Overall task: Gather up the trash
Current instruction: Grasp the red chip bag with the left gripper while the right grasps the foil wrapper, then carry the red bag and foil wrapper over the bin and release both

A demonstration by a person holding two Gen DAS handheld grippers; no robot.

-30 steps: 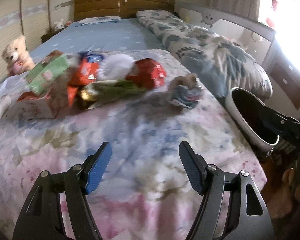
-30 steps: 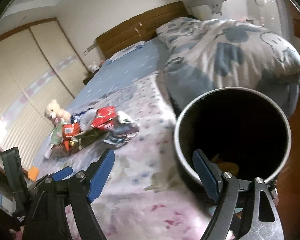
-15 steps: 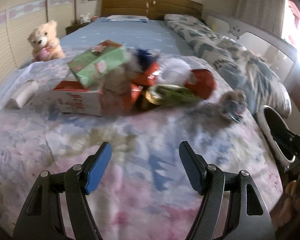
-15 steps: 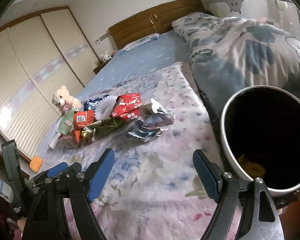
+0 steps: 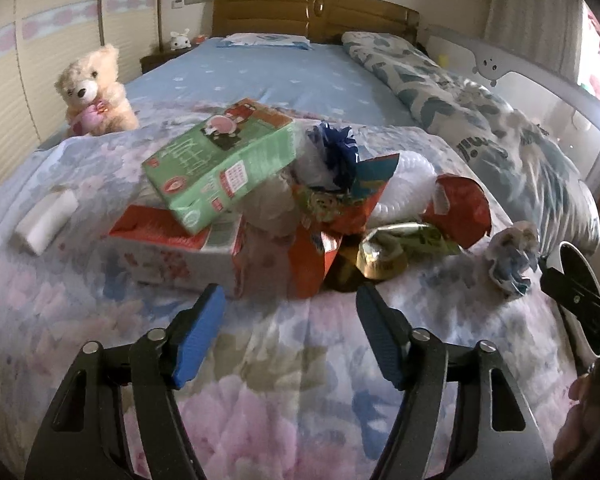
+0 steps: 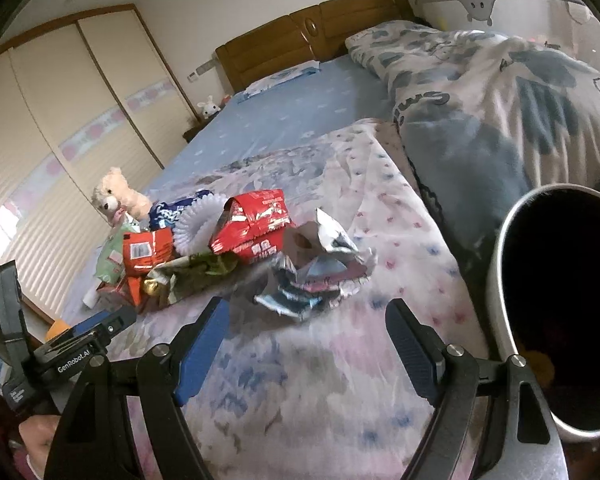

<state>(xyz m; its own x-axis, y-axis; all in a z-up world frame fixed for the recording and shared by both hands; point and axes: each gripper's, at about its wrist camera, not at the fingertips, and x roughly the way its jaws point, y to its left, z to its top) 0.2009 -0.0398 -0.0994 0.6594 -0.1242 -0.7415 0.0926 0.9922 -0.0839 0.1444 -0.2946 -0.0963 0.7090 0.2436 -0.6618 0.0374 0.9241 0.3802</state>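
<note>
A wide bed (image 5: 292,380) under a pastel floral quilt lies beneath both tools. Past the right tool's (image 6: 306,340) right finger stands a round grey trash bin with a dark inside (image 6: 500,280), at the bed's edge. Beyond the left tool (image 5: 290,330) sits a heap of trash: a green carton (image 5: 220,160) tilted on a red-and-white box (image 5: 172,248), orange and red snack wrappers (image 5: 328,240) to their right. A crumpled silver-blue foil wrapper (image 6: 316,276) lies just ahead of the right tool, between its fingers' line. Both tools stand wide apart, holding nothing. A cream teddy bear (image 5: 94,92) sits far left.
</note>
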